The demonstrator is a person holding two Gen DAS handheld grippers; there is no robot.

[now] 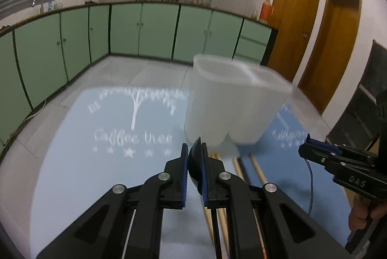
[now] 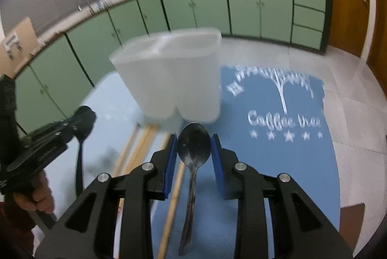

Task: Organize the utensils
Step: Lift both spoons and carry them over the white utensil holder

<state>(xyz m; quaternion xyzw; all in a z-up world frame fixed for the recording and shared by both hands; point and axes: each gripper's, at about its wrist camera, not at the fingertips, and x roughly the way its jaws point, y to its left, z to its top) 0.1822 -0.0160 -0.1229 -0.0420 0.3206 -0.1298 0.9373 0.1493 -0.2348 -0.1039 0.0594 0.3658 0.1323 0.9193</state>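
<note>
A translucent white two-compartment utensil holder [image 1: 237,101] [image 2: 174,80] stands upright on the blue mat, just beyond both grippers. My left gripper [image 1: 194,150] is shut on a black spoon [image 1: 193,162], gripping its bowl edge-on. In the right wrist view that left gripper [image 2: 72,123] holds its spoon [image 2: 79,162] with the handle hanging down. My right gripper [image 2: 194,150] is shut on a second dark spoon [image 2: 193,145], its pads against both sides of the bowl and the handle trailing back towards the camera. Several wooden chopsticks [image 2: 142,145] [image 1: 258,169] lie on the mat under the grippers. The right gripper [image 1: 307,145] shows at the right of the left wrist view.
Two blue mats printed "Coffee tree" [image 1: 96,114] [image 2: 302,162] cover a grey tiled surface [image 2: 350,114]. Green cabinets [image 1: 157,29] run along the back, with wooden doors [image 1: 295,24] at the right. A person's hand [image 2: 36,198] grips the left tool.
</note>
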